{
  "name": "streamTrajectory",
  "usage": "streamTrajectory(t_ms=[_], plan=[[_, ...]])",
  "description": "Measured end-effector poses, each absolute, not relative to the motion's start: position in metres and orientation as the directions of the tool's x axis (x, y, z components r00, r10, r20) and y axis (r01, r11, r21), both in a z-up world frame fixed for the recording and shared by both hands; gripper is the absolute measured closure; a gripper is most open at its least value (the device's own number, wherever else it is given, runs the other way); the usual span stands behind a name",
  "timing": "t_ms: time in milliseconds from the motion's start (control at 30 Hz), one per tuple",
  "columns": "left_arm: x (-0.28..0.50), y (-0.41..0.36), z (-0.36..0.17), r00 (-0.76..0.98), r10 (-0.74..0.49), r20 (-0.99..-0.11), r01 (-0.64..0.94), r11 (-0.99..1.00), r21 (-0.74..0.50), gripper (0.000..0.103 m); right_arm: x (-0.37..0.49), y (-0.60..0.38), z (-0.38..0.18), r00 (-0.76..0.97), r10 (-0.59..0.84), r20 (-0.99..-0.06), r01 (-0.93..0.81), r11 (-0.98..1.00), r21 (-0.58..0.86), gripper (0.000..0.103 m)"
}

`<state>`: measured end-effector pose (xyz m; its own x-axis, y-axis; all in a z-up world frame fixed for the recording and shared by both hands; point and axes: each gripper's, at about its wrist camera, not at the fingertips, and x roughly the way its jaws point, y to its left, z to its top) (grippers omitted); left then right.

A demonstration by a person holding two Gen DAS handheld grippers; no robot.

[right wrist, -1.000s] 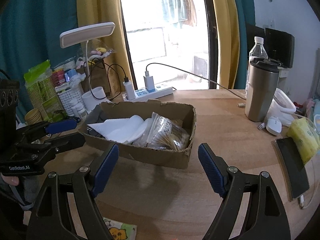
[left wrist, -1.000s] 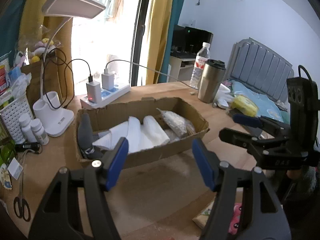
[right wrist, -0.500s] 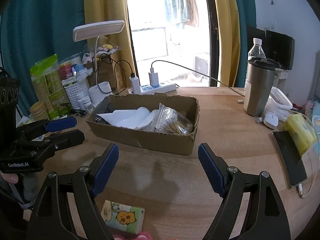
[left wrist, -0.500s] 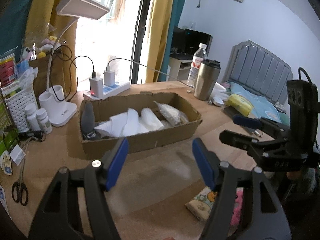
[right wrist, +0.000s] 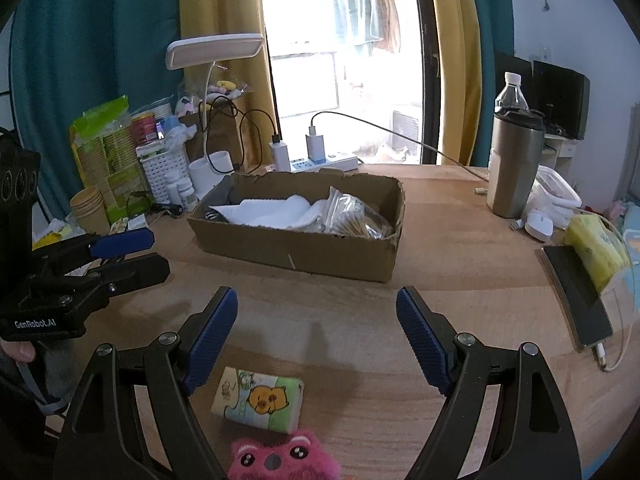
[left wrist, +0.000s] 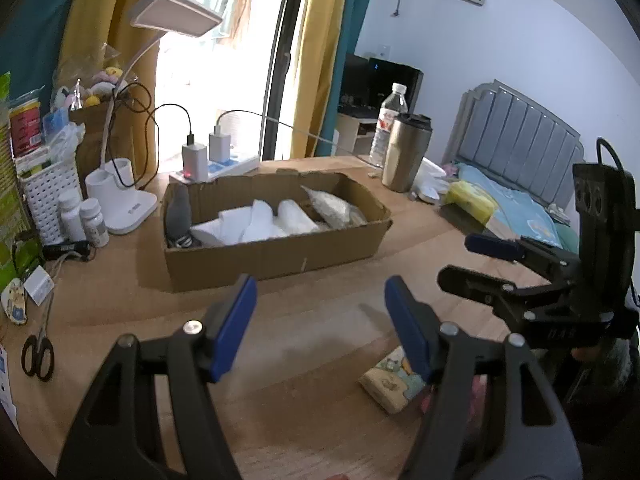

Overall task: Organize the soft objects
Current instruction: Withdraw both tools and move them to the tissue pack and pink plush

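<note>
- Since my right gripper (right wrist: 316,336) hangs spread wide and empty, the tissue pack (right wrist: 258,398) sits just below and left of its gap, long axis running across the fingers.
- Left gripper (left wrist: 320,320) is gaping and empty too, but farther off; right looks nearer.
- Pack's soft, printed with a yellow cartoon, flat on the table (right wrist: 460,264).
- Pink plush (right wrist: 282,458) sits touching or just beside it, cardboard box (right wrist: 296,256) well beyond.

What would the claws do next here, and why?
Probably lower the open right claw onto the tissue pack, which lies on the table right beneath it. The cardboard box already holds soft things; the pack and pink plush are still outside.
</note>
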<state>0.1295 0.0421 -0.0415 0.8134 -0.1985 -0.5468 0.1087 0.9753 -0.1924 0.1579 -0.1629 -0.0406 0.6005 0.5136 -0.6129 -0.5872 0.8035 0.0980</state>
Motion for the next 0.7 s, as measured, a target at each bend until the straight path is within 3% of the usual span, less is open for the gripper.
streamTrajectory(t_ms=[700], plan=[[0.104,0.029,-0.059,0.785,-0.22,-0.579,0.118,0.971,-0.209,0.035,0.123,-0.173,-0.068,0.552,0.505,-0.664,-0.604,0.791,0.099,0.019]])
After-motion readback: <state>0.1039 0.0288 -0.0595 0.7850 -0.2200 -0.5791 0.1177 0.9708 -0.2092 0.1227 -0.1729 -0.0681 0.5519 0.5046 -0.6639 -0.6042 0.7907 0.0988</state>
